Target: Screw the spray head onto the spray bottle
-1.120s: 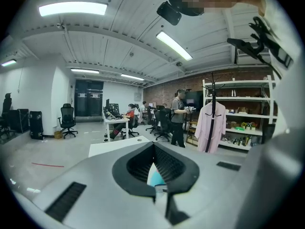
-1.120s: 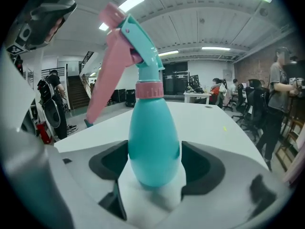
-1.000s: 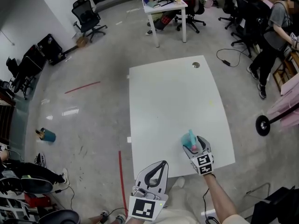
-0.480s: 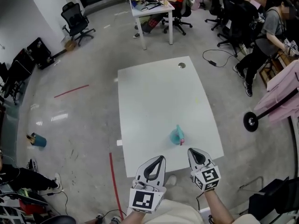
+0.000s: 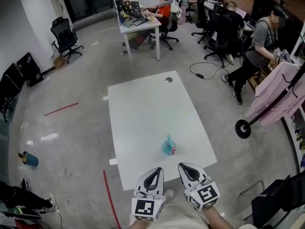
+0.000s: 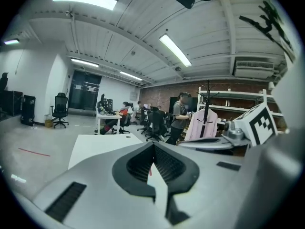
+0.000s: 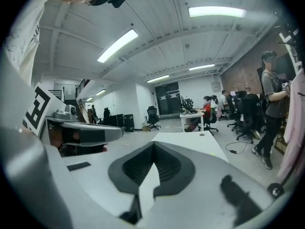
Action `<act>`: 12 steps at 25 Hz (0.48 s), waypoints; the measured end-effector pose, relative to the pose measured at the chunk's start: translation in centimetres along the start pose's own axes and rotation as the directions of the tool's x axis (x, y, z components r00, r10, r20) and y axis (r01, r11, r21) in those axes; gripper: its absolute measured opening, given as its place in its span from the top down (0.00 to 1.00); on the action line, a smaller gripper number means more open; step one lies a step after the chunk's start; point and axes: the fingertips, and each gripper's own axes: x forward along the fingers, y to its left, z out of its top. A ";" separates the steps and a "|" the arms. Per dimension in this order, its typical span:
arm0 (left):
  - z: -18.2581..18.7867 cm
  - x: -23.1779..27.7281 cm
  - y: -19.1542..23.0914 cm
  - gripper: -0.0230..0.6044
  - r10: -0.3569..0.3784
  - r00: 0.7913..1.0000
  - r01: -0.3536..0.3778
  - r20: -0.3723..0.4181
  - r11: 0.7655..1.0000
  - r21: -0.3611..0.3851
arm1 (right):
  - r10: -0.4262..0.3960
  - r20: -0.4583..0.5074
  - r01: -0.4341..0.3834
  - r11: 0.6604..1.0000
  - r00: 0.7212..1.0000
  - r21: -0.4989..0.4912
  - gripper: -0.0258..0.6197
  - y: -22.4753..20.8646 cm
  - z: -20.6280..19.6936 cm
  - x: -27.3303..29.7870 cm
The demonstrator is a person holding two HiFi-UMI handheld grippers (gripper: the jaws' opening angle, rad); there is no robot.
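- Right claw (image 5: 182, 165) is off the spray bottle (image 5: 167, 146) — a second ago it was at the bottle on the worktop (image 5: 143, 104). Now it's pulled back to the person's body, past the near edge.
- Right gripper view: jaws together, nothing between them. Left claw (image 5: 158, 170) is the same, jaws together and empty, parked just beside the right one.
- The bottle stands upright and alone on the near right part of the worktop, apart from both claws. Teal body with a pink bit at its side. The spray head looks to be on top, but it's too small to tell how well it's seated.
- My read: release is done and the task is at or near its end — neither claw holds anything left to screw.
- Vs the earlier frame: the bottle looks to be in the same spot, the left claw has barely shifted, and the view has tipped up so more of the room behind shows.
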 end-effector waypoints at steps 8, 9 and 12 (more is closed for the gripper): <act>1.0 -0.2 0.6 0.96 0.000 1.000 0.000 0.019 1.000 0.010 | 0.041 -0.002 -0.041 0.999 0.999 0.013 0.95 1.6 0.7 0.6; 1.0 -0.3 0.7 0.96 -0.001 1.000 0.001 0.018 1.000 0.011 | 0.045 -0.001 -0.045 0.999 0.999 0.006 0.95 2.0 0.7 0.7; 0.7 -0.6 0.7 0.96 -0.008 1.000 0.007 0.008 1.000 0.010 | 0.049 0.004 -0.049 0.999 0.999 -0.007 0.95 2.7 0.8 0.7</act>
